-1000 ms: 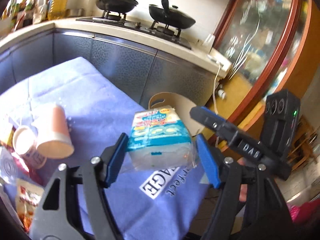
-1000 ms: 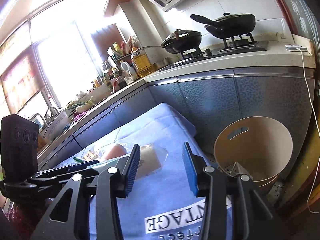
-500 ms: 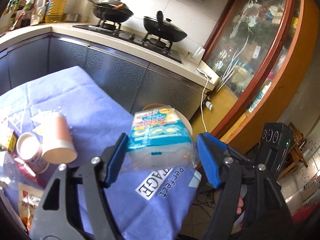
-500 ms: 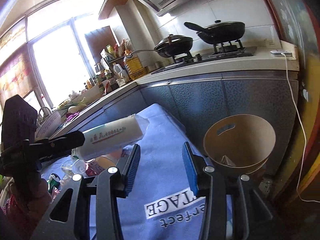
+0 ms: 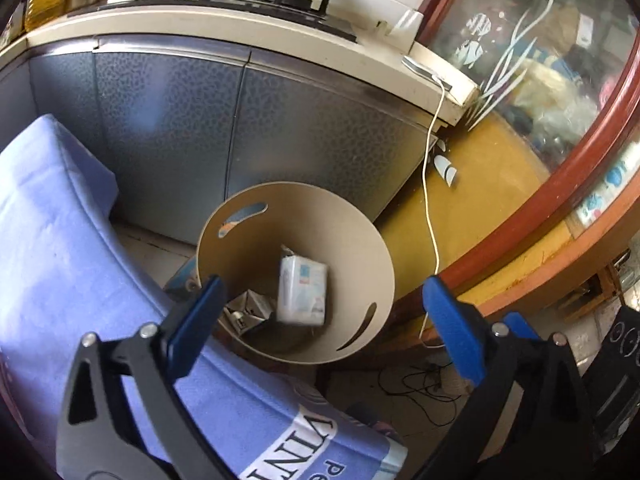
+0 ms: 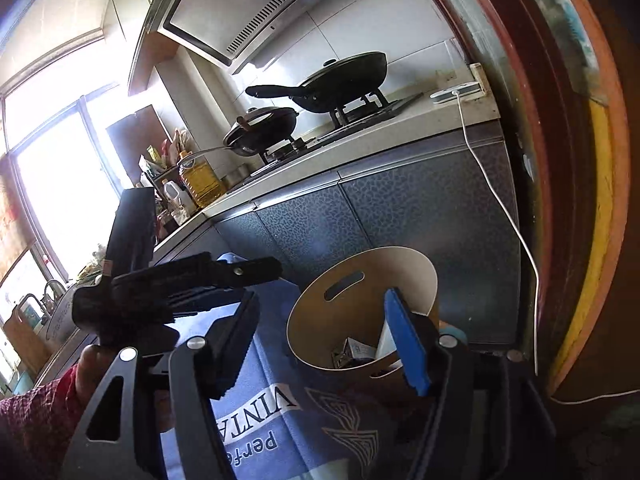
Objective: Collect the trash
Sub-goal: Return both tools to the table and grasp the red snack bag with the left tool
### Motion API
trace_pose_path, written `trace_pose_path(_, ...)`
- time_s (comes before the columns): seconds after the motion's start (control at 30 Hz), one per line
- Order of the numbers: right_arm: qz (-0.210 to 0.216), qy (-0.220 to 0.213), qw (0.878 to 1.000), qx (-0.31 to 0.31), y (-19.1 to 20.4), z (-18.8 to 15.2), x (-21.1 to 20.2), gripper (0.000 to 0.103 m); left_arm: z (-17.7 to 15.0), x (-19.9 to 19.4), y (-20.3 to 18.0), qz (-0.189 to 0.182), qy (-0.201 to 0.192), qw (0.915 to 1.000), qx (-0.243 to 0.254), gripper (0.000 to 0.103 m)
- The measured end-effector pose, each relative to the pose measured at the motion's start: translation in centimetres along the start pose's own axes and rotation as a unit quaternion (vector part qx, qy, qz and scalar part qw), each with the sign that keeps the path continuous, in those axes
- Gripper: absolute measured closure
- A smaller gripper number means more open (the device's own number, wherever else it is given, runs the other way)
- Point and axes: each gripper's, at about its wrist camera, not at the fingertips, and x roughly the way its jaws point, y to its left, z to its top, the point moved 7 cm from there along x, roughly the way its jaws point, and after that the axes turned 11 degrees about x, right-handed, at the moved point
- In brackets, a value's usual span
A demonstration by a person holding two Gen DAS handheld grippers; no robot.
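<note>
A beige round trash bin [image 5: 372,240] stands on the floor beside the blue-clothed table [image 5: 60,264]. The white and blue sponge packet [image 5: 302,290] lies inside the bin, next to crumpled grey trash [image 5: 250,312]. My left gripper [image 5: 324,324] is open and empty, held above the bin's near rim. My right gripper [image 6: 324,344] is open and empty, to the right of the left gripper's body [image 6: 180,284], facing the bin [image 6: 320,320]. The packet is mostly hidden behind my right blue finger in the right wrist view.
Grey kitchen cabinets [image 5: 240,128] with a stove and black pans [image 6: 340,76] stand behind the bin. A white cable [image 5: 430,208] hangs from the counter. A red-framed glass cabinet [image 5: 560,80] is on the right. Black wires [image 5: 420,384] lie on the floor.
My left gripper moved right over the bin, opened and let go of the sponge packet, which now lies in the bin. My right gripper moved closer to the bin.
</note>
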Motion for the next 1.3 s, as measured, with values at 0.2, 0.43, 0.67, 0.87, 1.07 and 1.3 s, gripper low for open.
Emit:
trace_pose_path(0.2, 0.05, 0.04, 0.998, -0.013, 3.7, -2.2, 1.6, 0.038, -5.8, -9.6, 2.6, 0.064, -0.051, 0.9966, 0.012, 0.008)
trace_pose_path(0.43, 0.148, 0.17, 0.967, -0.116, 15.9, -12.6, 4.3, 0.049, -22.2, -24.7, 8.3, 0.256, -0.034, 0.9659, -0.018, 0.008)
trace_pose_path(0.67, 0.238, 0.346, 0.89, -0.176, 28.2, -26.6, 4.3, 0.05, -35.3, -35.6, 14.8, 0.386, -0.005, 0.9127, -0.133, 0.008)
trace_pose_path(0.87, 0.206, 0.504, 0.838, 0.014, 29.2, -31.7, 7.2, 0.05, -39.2, -39.3, 20.8, 0.319, -0.075, 0.9066, -0.266, 0.008)
trace_pose_path(1.07, 0.139, 0.528, 0.829, 0.117, 28.3, -31.9, 10.4, 0.05, -39.5, -36.6, 23.9, 0.245, -0.076, 0.9178, -0.303, 0.029)
trace_pose_path(1.3, 0.148, 0.551, 0.805, 0.164, 29.3, -33.8, 11.3, 0.084, -39.4, -35.2, 23.3, 0.216, -0.086, 0.9261, -0.297, 0.089)
